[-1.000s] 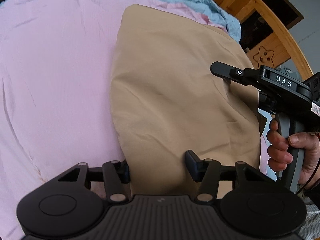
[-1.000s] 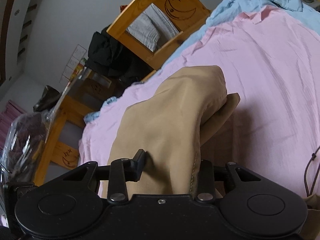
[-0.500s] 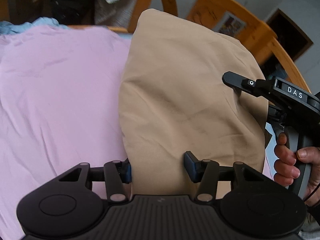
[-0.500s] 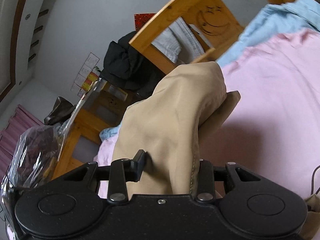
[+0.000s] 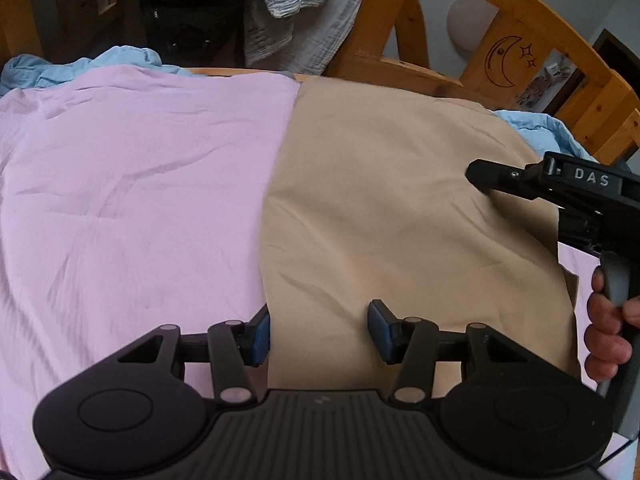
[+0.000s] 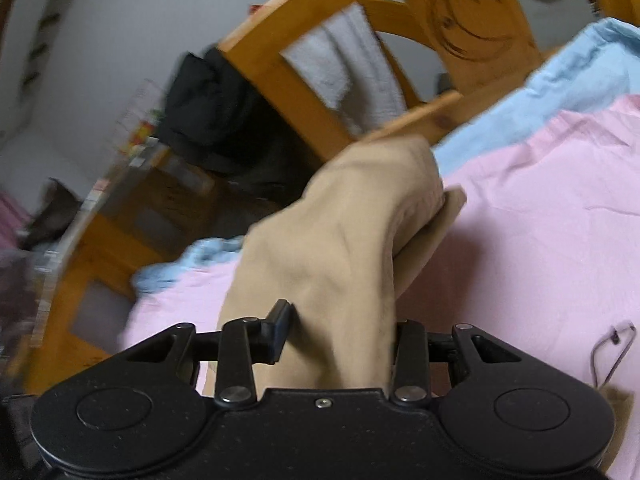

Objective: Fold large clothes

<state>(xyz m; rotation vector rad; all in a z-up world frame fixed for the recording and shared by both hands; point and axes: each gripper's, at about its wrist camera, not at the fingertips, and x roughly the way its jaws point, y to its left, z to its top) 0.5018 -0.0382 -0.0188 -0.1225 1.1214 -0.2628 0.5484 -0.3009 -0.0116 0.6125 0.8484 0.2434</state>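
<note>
Pink sheet (image 5: 132, 200) covers the bed, and the tan garment (image 5: 400, 220) hangs over its right side. Both grippers are clamped on the fabric: left gripper (image 5: 318, 330) grips its near edge, right gripper (image 6: 340, 336) a bunched fold.

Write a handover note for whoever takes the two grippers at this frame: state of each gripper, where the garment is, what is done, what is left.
Left gripper: tan cloth garment runs between the jaws at its left edge; a firm pinch cannot be confirmed.
Right gripper: shut on a bunched part of the same garment.
Garment: held up between both grippers over the pink bedsheet, near the wooden bed frame.
Done: garment picked up, apparently doubled over.
Left: lay it flat on the sheet, finish the folds, release.
</note>
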